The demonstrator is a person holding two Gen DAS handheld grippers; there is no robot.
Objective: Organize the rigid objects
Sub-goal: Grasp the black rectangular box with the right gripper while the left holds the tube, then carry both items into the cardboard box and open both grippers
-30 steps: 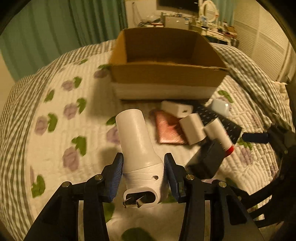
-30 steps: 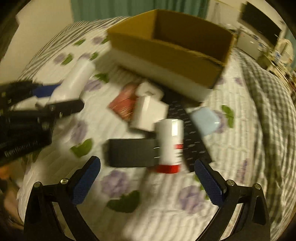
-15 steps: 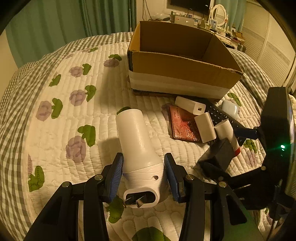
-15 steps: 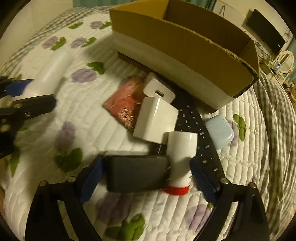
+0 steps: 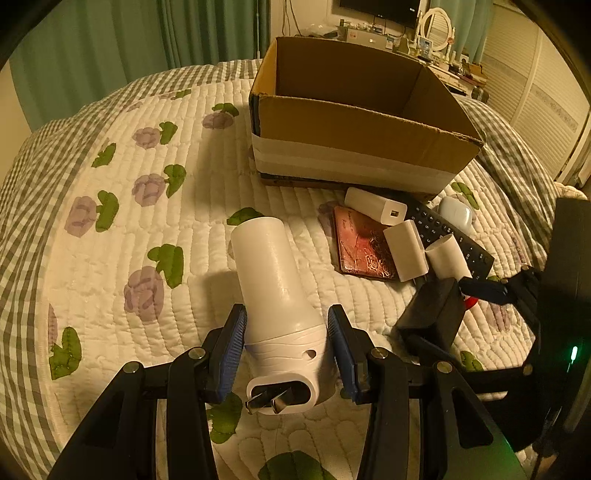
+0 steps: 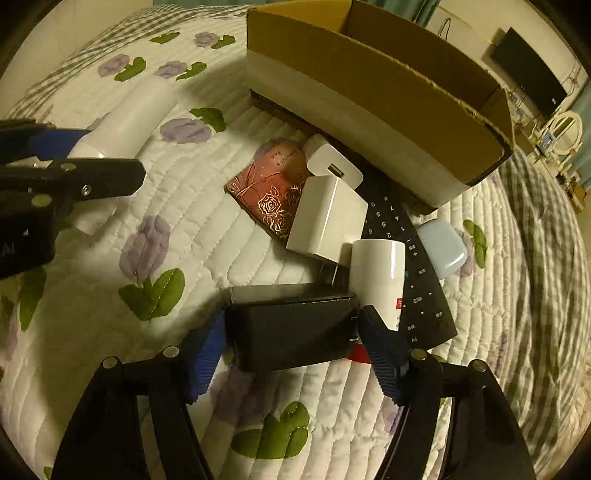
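My left gripper (image 5: 286,350) is shut on a white plug-in device (image 5: 275,291) with metal prongs, held above the quilt. My right gripper (image 6: 291,345) has closed on a black box (image 6: 295,325) that lies on the quilt; it also shows in the left wrist view (image 5: 432,314). An open cardboard box (image 5: 354,129) stands behind. In front of it lie a pink card case (image 6: 269,188), two white chargers (image 6: 325,218), a white tube with a red cap (image 6: 380,273), a black remote (image 6: 410,273) and a pale blue earbud case (image 6: 441,247).
The bed's quilt (image 5: 122,229) has flower prints and a checked border. A dresser with clutter and a mirror (image 5: 439,26) stands beyond the bed. Green curtains (image 5: 110,48) hang at the back left.
My right gripper moved down and forward and closed its fingers onto the black box. My left gripper kept hold of the white device and drew back slightly from the cardboard box.
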